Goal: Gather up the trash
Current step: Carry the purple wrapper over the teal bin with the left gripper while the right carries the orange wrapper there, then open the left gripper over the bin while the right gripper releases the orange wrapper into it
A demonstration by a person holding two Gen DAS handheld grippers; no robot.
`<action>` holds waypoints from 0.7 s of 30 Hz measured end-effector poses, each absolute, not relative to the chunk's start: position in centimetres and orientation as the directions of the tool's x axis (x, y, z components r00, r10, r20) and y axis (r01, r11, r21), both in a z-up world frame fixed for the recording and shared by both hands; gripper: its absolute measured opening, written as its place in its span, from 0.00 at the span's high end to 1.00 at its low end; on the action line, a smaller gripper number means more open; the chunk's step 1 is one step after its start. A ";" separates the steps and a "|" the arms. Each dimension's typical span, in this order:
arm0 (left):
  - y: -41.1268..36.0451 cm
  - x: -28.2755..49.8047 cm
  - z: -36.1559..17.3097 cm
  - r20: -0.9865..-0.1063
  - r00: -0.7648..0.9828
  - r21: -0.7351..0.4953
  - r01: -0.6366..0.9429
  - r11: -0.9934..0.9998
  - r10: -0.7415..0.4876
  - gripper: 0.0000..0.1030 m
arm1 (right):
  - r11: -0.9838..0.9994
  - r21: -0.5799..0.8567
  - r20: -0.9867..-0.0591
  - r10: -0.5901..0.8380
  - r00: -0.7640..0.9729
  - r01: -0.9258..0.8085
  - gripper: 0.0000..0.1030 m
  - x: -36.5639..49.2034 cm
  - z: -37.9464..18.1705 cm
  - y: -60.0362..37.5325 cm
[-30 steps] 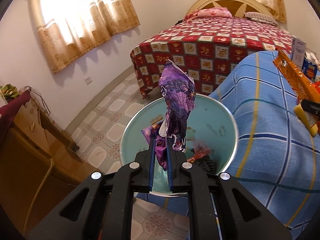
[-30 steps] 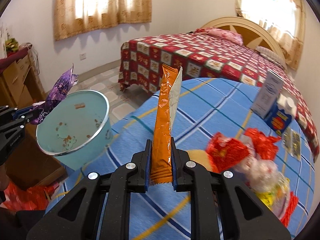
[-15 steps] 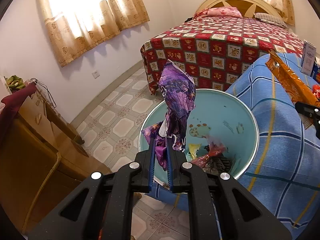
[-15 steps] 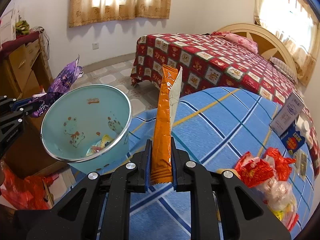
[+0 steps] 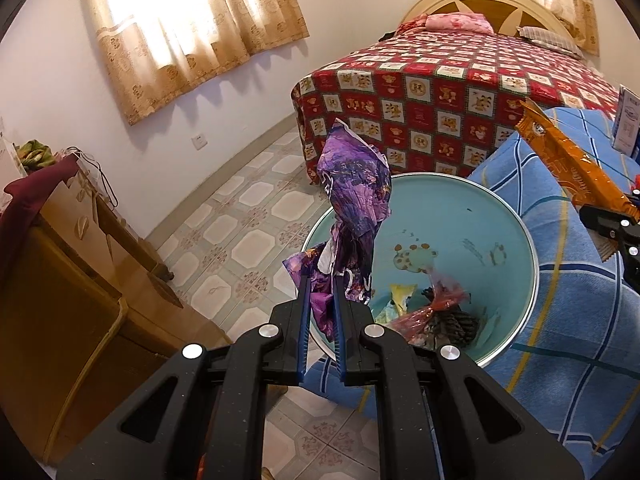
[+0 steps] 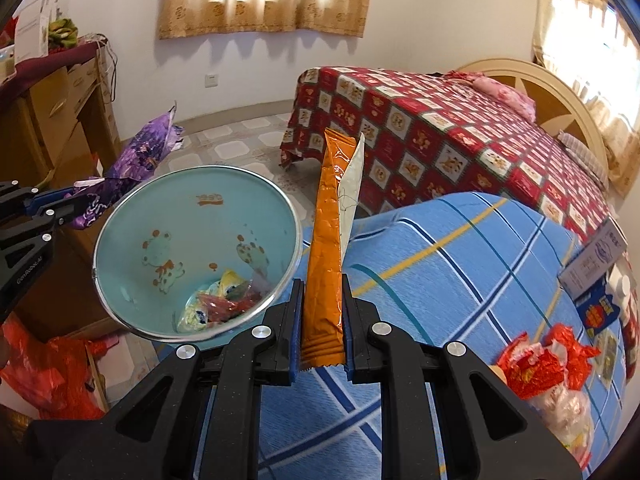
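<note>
My left gripper (image 5: 320, 300) is shut on a crumpled purple wrapper (image 5: 354, 196) and holds it over the near-left rim of a light blue trash bin (image 5: 496, 216). The bin (image 6: 160, 208) holds several wrappers at its bottom. My right gripper (image 6: 322, 312) is shut on a long orange wrapper (image 6: 328, 240) that stands upright, just right of the bin's rim. The orange wrapper (image 5: 568, 168) also shows at the right of the left wrist view, and the purple wrapper (image 6: 140, 160) at the left of the right wrist view.
The bin stands against a table with a blue plaid cloth (image 6: 460, 264). On it lie red and clear wrappers (image 6: 548, 364) and small boxes (image 6: 596, 284). A bed with a red quilt (image 5: 452, 92) is behind. A wooden cabinet (image 5: 60, 300) is at the left.
Both grippers have moved closer to the bin and now look more steeply into it. Each still holds its wrapper.
</note>
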State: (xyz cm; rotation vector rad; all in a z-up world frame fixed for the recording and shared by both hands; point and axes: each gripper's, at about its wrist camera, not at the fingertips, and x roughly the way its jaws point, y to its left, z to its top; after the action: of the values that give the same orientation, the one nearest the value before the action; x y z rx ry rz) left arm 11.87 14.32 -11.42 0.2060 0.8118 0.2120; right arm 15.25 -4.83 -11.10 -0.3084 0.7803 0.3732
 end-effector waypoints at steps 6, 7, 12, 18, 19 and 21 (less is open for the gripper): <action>14.7 12.0 -11.4 -0.695 0.667 0.261 -0.117 0.958 0.270 0.90 | 0.882 -0.138 -0.734 0.214 0.645 -0.450 0.84 15.5 -11.2 -3.8; 14.8 12.0 -11.4 -0.695 0.667 0.260 -0.118 0.958 0.271 0.90 | 0.881 -0.139 -0.734 0.214 0.644 -0.452 0.84 15.6 -11.2 -3.7; 14.9 12.0 -11.4 -0.697 0.665 0.258 -0.117 0.959 0.268 0.90 | 0.874 -0.144 -0.736 0.220 0.640 -0.465 0.84 15.6 -11.2 -3.0; 15.0 11.9 -11.4 -0.697 0.666 0.257 -0.117 0.959 0.267 0.90 | 0.868 -0.149 -0.737 0.222 0.638 -0.474 0.84 15.6 -11.3 -2.6; 14.9 11.9 -11.4 -0.696 0.666 0.257 -0.117 0.959 0.268 0.90 | 0.867 -0.150 -0.737 0.222 0.638 -0.475 0.84 15.7 -11.2 -2.5; 15.1 11.9 -11.5 -0.697 0.666 0.256 -0.117 0.959 0.267 0.90 | 0.865 -0.150 -0.737 0.224 0.637 -0.478 0.84 15.7 -11.2 -2.4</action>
State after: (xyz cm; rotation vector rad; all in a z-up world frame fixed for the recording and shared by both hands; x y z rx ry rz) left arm 11.93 15.07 -11.46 0.1962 0.8152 0.2187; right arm 15.70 -2.35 -11.20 -0.3494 0.7838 0.4104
